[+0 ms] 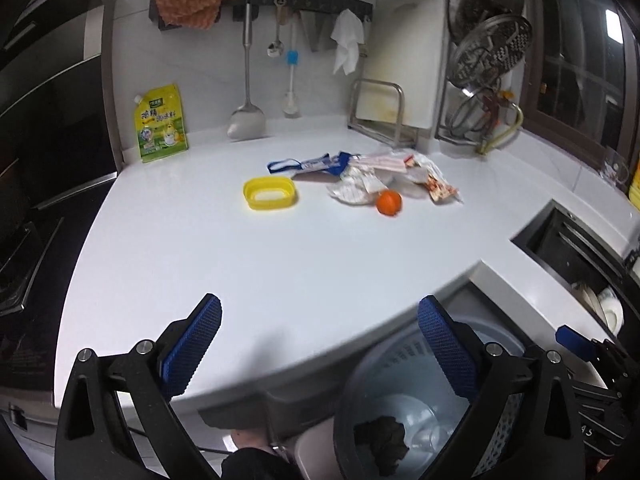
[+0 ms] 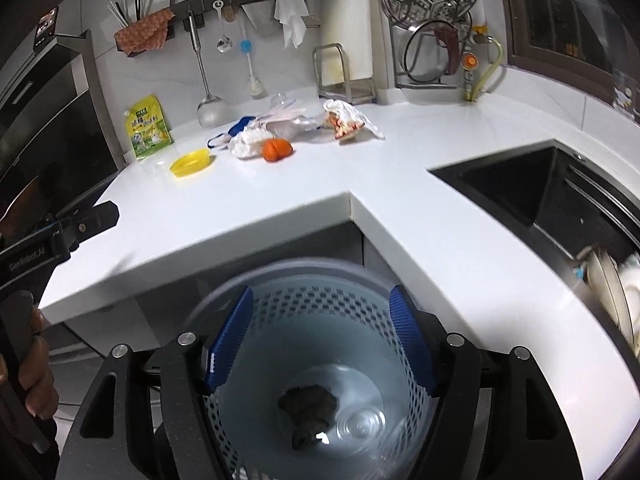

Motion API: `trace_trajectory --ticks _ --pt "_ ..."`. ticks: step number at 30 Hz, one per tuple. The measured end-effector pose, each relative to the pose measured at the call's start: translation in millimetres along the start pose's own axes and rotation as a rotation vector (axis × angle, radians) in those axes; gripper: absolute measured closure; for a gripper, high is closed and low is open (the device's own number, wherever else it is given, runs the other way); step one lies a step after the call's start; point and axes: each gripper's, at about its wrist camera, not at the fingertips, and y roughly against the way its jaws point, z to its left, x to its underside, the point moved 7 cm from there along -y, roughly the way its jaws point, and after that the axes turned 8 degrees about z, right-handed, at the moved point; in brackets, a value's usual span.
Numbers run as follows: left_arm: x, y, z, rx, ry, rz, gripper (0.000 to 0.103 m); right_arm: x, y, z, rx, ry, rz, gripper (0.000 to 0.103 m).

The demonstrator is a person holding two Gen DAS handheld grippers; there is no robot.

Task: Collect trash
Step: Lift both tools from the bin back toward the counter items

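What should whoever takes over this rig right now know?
Left hand-held gripper: open, empty, above the counter's front edge.
Right hand-held gripper: open, empty, over the trash basket.
Done: a dark crumpled scrap and a clear cup are in the basket.
Left on the counter: yellow lid, orange peel, white wrapper, blue-and-white wrapper, red-printed bag.
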Motion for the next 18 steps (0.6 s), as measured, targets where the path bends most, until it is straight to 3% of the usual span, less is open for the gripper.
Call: trace_trajectory --ticks 5,9,18 --pt "-32.0 -26.0 19.7 -0.017 0.045 0.009 0.006 -41.5 -12.0 -12.0 -0.023 -0.032 -0.023 0.032" --pt "-53.2 -49.1 33.6 -0.030 0.094 0.024 0.006 -77.3 -25.9 -22.4 0.007 -0.022 -0.037 0.032" --pt "-85.4 -91.2 58.6 -0.087 0.140 0.062 0.006 -148.4 -68.5 -39.1 0.018 0.007 -0.005 0.032"
